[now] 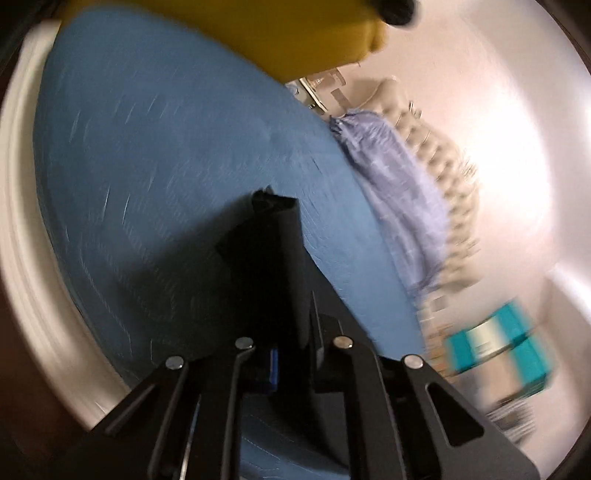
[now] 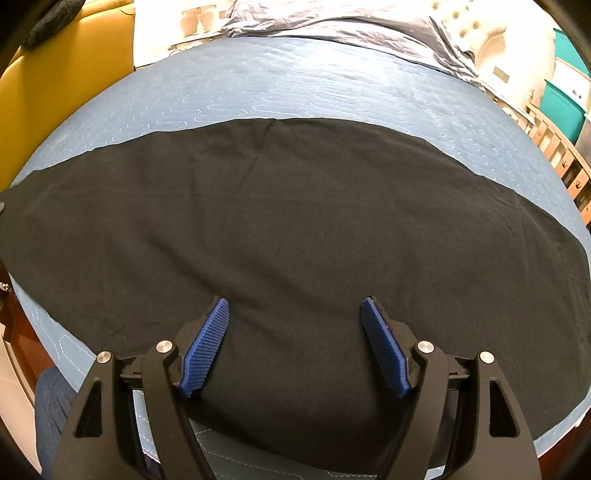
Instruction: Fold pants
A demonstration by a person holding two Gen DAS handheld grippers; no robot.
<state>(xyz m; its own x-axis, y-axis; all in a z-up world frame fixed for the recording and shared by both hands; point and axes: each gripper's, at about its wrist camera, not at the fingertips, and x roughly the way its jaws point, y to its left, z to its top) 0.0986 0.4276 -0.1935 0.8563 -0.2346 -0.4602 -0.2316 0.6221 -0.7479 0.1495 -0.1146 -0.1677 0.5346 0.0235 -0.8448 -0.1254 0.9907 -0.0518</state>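
Observation:
The black pants lie spread flat across a blue quilted bed cover in the right wrist view. My right gripper hovers low over the pants' near edge, open, its blue ribbed pads wide apart with only cloth beneath them. The left wrist view is motion-blurred. There my left gripper is shut on a bunched end of the black pants, which stands up from the fingers above the blue cover.
A yellow armchair stands at the bed's far left. A lilac duvet lies bunched at the head end by a tufted headboard. Teal boxes and wooden shelving stand at the right. A person's blue-clad leg shows at the lower left.

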